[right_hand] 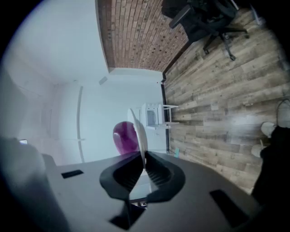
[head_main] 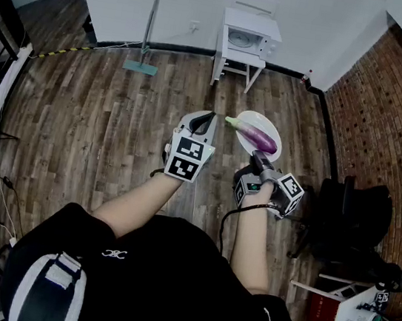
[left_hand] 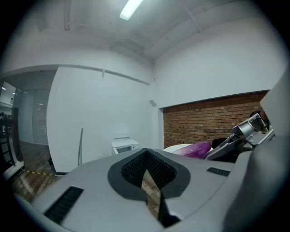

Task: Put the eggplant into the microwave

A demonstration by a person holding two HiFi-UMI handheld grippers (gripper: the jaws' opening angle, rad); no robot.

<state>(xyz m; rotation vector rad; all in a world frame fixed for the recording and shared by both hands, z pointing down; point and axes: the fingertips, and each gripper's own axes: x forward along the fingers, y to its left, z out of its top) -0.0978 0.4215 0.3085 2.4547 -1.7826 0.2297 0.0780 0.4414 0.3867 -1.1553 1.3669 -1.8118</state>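
Observation:
A purple eggplant (head_main: 253, 134) with a green stem lies on a white plate (head_main: 258, 118) held in the air above the wood floor. My right gripper (head_main: 259, 157) is shut on the plate's near rim; in the right gripper view the plate (right_hand: 141, 131) stands edge-on between the pads, with the eggplant (right_hand: 124, 136) behind it. My left gripper (head_main: 206, 119) hangs just left of the plate, shut and with nothing in it. The left gripper view shows its tips (left_hand: 146, 154) meeting and the eggplant (left_hand: 199, 148) off to the right. The white microwave (head_main: 249, 38) sits on a white stand by the far wall.
A mop (head_main: 148, 36) leans on the far wall, left of the microwave stand (head_main: 233, 67). A brick wall (head_main: 386, 124) runs down the right side, with a black office chair (head_main: 350, 216) in front of it. Clutter and a white stool (head_main: 330, 295) stand at bottom right.

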